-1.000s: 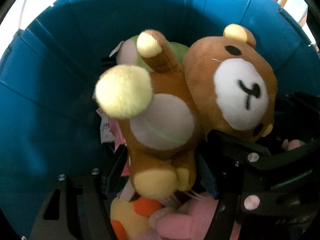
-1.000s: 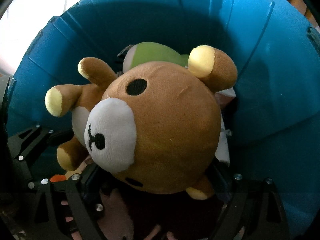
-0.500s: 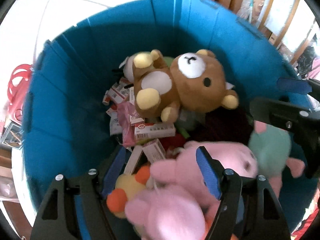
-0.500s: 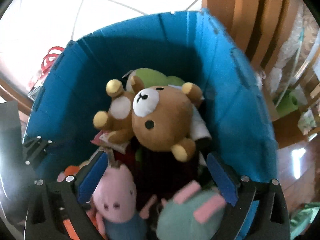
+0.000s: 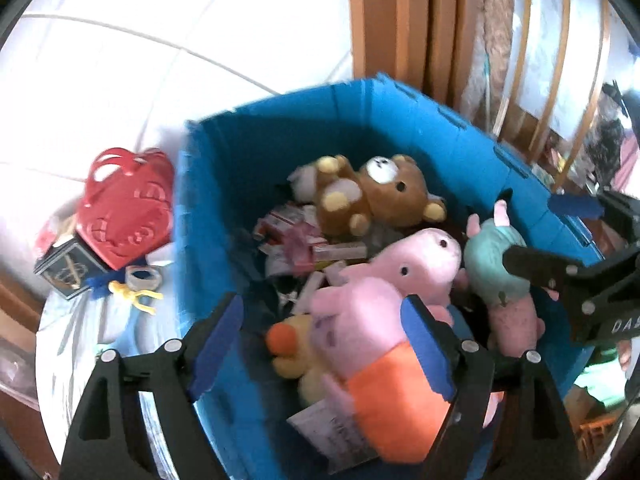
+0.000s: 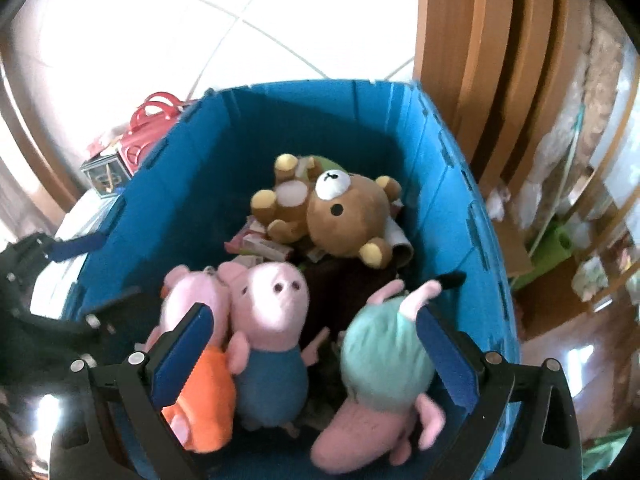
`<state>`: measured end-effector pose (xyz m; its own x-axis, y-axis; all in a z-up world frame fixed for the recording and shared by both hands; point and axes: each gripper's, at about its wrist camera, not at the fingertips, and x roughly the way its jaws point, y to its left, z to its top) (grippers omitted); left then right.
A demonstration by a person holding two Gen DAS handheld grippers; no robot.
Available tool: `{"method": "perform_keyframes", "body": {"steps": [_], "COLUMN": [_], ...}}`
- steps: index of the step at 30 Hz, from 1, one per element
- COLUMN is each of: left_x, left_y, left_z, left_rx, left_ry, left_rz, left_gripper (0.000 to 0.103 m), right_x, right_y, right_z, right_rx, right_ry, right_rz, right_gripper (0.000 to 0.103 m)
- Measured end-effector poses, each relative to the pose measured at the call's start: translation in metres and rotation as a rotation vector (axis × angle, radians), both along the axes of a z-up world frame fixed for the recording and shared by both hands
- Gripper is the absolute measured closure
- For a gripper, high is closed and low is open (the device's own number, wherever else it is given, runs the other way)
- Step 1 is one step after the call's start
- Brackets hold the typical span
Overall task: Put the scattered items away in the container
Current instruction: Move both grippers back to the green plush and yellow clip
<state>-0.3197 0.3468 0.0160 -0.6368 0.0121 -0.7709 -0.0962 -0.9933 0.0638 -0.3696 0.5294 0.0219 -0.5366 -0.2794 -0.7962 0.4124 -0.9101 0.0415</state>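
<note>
Both claws have pulled up and back out of the tall blue plastic bin [image 5: 224,184] since a second ago — then the brown plush bear [image 5: 384,196] filled both views between the fingers, now it lies free at the far end of the bin on top of small cartons and wrappers [image 5: 296,236].

Left claw [image 5: 320,344] is spread, nothing in it. Right claw [image 6: 316,356] is spread too, empty. Each hangs above the near end of the bin, over the pink pig plush in orange [image 5: 376,364], the pink pig plush in blue [image 6: 272,320] and the teal-bodied pig plush [image 6: 384,356], all inside.

Step, as I read it: drop of the bear is done, retreat under way. Next move calls for a swing to the leftovers outside — red heart-shaped plastic basket [image 5: 128,208], small dark box [image 5: 68,268] and a roll of tape [image 5: 142,278] sit just beside the bin's left wall on a pale cloth-covered surface; desk or not, can't tell.

The basket looks rigid with open handles, so a pinch on a handle loop seems the easy grip. Frames are motion-blurred, detail is soft.
</note>
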Motion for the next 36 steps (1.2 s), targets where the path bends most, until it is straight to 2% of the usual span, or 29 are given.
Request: {"method": "perform_keyframes", "body": {"steps": [4, 9, 14, 18, 22, 26, 31, 36], "left_x": [0.033, 0.073, 0.116, 0.140, 0.153, 0.158, 0.147, 0.111], "left_y": [-0.033, -0.101, -0.210, -0.310, -0.399, -0.461, -0.497, -0.501], "left_z": [0.012, 0.018, 0.010, -0.009, -0.034, -0.069, -0.120, -0.173], "left_rx": [-0.006, 0.036, 0.007, -0.029, -0.053, -0.037, 0.023, 0.051], "left_ry": [0.092, 0.158, 0.227, 0.236, 0.205, 0.143, 0.061, -0.008], "left_rz": [0.051, 0.102, 0.174, 0.247, 0.354, 0.415, 0.466, 0.478], "left_gripper": [0.022, 0.021, 0.021, 0.021, 0.021, 0.021, 0.021, 0.021], "right_x": [0.031, 0.068, 0.118, 0.151, 0.157, 0.148, 0.121, 0.079], "right_y": [-0.016, -0.058, -0.123, -0.203, -0.276, -0.331, -0.371, -0.413], "right_z": [0.003, 0.015, 0.036, 0.038, 0.020, -0.006, -0.037, -0.087], "right_rx": [-0.036, -0.118, -0.194, -0.258, -0.302, -0.269, -0.253, -0.192], "right_ry": [0.060, 0.117, 0.234, 0.329, 0.304, 0.261, 0.222, 0.110], "right_rz": [-0.022, -0.040, -0.029, 0.014, 0.045, 0.049, 0.064, 0.117], "right_gripper": [0.000, 0.000, 0.000, 0.000, 0.000, 0.000, 0.000, 0.000]}}
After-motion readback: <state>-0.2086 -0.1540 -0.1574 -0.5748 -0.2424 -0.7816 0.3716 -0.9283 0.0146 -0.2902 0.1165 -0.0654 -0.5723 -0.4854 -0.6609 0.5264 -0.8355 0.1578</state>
